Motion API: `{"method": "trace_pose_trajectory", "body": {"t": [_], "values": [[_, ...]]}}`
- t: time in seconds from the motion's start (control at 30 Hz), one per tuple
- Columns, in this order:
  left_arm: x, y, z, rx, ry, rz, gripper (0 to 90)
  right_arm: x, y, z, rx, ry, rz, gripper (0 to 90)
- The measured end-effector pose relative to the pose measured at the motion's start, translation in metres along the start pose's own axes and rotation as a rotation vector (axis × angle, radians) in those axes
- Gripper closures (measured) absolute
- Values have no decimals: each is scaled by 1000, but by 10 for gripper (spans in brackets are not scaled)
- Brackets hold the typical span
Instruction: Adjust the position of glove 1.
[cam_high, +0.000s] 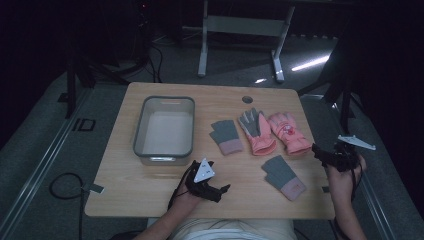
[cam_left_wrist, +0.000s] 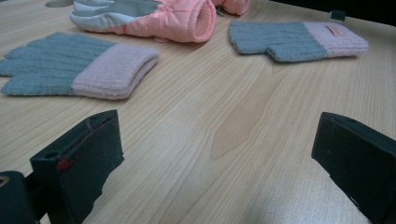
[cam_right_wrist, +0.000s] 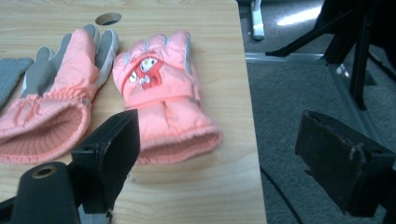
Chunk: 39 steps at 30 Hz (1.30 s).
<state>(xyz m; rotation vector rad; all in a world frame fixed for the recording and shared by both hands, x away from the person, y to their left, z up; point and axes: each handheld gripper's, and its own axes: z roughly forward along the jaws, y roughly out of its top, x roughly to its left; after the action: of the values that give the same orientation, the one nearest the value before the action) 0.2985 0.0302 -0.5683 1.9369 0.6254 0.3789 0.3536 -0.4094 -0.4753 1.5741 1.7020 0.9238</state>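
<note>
Right claw (cam_high: 320, 152) overhangs wooden table (cam_high: 150, 185) edge (grey carpet (cam_high: 60, 125) below).

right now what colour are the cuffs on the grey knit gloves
Pale pink cuffs on both grey knit gloves, clearest in the left gripper view.

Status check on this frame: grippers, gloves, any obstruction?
Left gripper open, empty, low over table. Right gripper open, empty, at table's right edge, facing pink gloves. Four gloves flat; bin apart. Nothing blocking.

A dim lab or studio set up for recording.
A lone wooden table (cam_high: 150, 190) stands on grey carpet (cam_high: 45, 145), with loose cables (cam_high: 65, 187), black stands (cam_high: 75, 75) and a metal frame (cam_high: 240, 25) around it.
</note>
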Motion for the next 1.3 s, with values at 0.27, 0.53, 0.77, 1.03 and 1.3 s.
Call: {"method": "trace_pose_trajectory", "body": {"t": [0.27, 0.53, 0.77, 1.03, 1.3], "values": [[0, 0, 0, -3, 0, -1, 15, 14, 25, -7, -32, -7, -45, 116], [0, 0, 0, -5, -1, -2, 15, 25, 44, -7, -29, 20, -40, 111], [0, 0, 0, -5, -2, -3, 15, 47, 64, -11, -70, 69, -102, 116], [0, 0, 0, -6, 0, 1, 15, 68, 79, -11, -95, 126, -140, 163], [0, 0, 0, -6, 0, 2, 15, 95, 89, -3, -89, 170, -194, 214]]}}
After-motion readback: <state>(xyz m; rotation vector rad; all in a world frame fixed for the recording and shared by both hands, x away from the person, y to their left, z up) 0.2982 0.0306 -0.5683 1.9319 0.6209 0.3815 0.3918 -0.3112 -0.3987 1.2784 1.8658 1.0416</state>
